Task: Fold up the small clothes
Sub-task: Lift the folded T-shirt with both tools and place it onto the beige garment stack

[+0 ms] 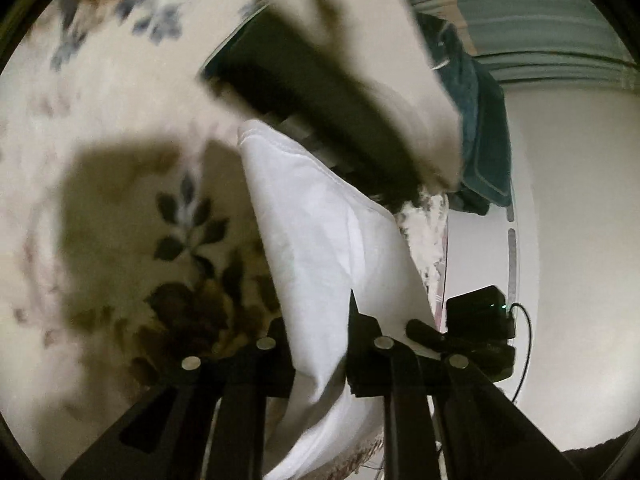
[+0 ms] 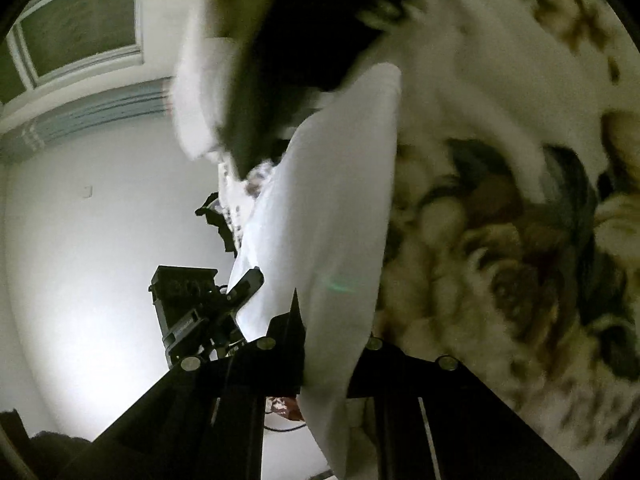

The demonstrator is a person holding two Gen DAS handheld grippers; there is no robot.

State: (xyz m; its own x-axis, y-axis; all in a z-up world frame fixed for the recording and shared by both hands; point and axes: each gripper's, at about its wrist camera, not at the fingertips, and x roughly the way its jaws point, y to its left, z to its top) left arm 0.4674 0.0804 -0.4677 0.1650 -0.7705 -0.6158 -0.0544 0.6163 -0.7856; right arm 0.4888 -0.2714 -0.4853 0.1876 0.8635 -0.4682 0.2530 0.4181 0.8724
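white garment (image 1: 320,240), taut, smooth, pinched at both ends

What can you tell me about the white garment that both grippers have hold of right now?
The white garment is plain, thin, smooth cloth with a stitched hem along one edge. It is lifted off the floral blanket and hangs bunched in loose folds. The left gripper pinches one part and the right gripper another, jaws shut on the cloth. Its type is unclear.
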